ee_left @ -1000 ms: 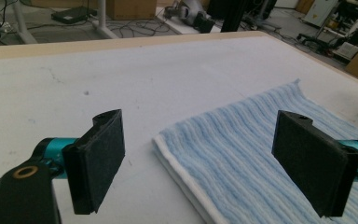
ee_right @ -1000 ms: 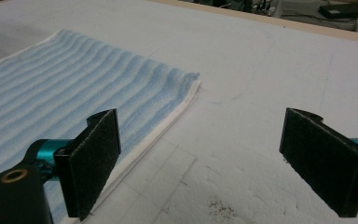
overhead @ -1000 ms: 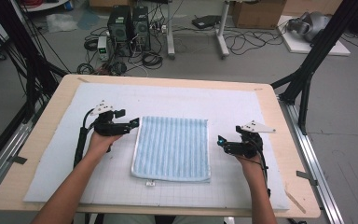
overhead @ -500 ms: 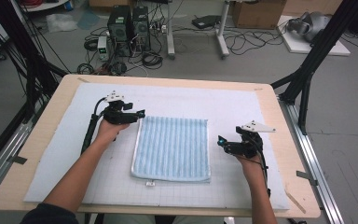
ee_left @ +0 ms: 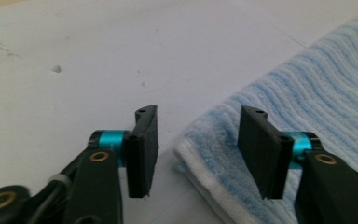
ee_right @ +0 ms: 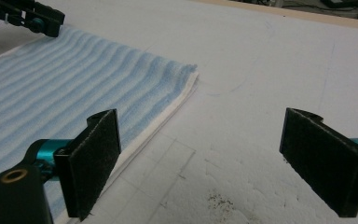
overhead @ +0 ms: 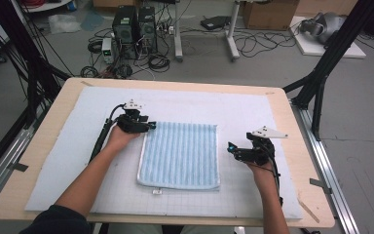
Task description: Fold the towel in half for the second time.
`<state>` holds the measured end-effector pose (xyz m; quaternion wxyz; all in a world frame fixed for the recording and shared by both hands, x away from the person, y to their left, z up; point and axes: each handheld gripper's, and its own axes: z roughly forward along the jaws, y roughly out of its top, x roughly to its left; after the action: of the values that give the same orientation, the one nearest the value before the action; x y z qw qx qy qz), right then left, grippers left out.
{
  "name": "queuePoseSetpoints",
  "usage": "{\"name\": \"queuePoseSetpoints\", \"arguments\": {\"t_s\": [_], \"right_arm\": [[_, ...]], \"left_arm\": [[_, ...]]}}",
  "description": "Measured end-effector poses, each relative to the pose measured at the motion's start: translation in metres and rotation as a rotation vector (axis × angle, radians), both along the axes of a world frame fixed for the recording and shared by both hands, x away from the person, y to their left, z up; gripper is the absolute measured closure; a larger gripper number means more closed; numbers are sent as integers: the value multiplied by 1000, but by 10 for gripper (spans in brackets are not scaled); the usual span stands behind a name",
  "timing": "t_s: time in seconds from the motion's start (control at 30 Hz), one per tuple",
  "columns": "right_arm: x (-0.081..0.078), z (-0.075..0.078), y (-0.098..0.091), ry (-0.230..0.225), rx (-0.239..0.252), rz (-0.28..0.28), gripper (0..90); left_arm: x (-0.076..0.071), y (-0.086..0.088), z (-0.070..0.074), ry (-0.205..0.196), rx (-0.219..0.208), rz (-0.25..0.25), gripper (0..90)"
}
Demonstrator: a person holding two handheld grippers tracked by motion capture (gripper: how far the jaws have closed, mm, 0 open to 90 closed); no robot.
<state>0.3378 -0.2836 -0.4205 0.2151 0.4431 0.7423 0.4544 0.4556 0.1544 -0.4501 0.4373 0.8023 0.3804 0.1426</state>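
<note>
We see a folded blue striped towel (overhead: 180, 155) lying flat near the middle of the worktop (overhead: 299, 161), on the white gridded mat (overhead: 58, 161) that covers most of it; the towel's white hem runs along its left and near edges, and a small white tag (overhead: 157, 192) sticks out at the near edge. In the left gripper view the towel's far left corner (ee_left: 200, 149) sits between the two black jaws of the left hand-held gripper (ee_left: 198, 144), low over the mat. We read those jaws as partly drawn in: they have just been closing, with the corner in the gap, yet the pads do not press on the cloth, one standing over bare mat and the other over the blue ribs. From above, this left hand-held gripper (overhead: 148, 126) is at the towel's far left corner, toward the far left part of the worktop, with the person's left hand (overhead: 119, 139) behind it. The right hand-held gripper (overhead: 231, 147) hangs just beside the towel's right edge, apart from it, toward the right edge of the worktop. In the right gripper view its jaws are spread wide (ee_right: 200, 163) over bare mat, holding nothing, and the towel's far right corner (ee_right: 186, 77) lies ahead of them
</note>
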Motion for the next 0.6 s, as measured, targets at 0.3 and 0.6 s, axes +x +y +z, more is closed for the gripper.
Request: {"name": "queuePoseSetpoints", "arguments": {"t_s": [0.3,0.6], "right_arm": [[1,-1,3,7,8,6,116],[10,-6,12,48,9,17,114]], "left_arm": [[-2,-5,-1,-17,30,-44,822],[-2,-4,-1,-12,23,-44,836]]}}
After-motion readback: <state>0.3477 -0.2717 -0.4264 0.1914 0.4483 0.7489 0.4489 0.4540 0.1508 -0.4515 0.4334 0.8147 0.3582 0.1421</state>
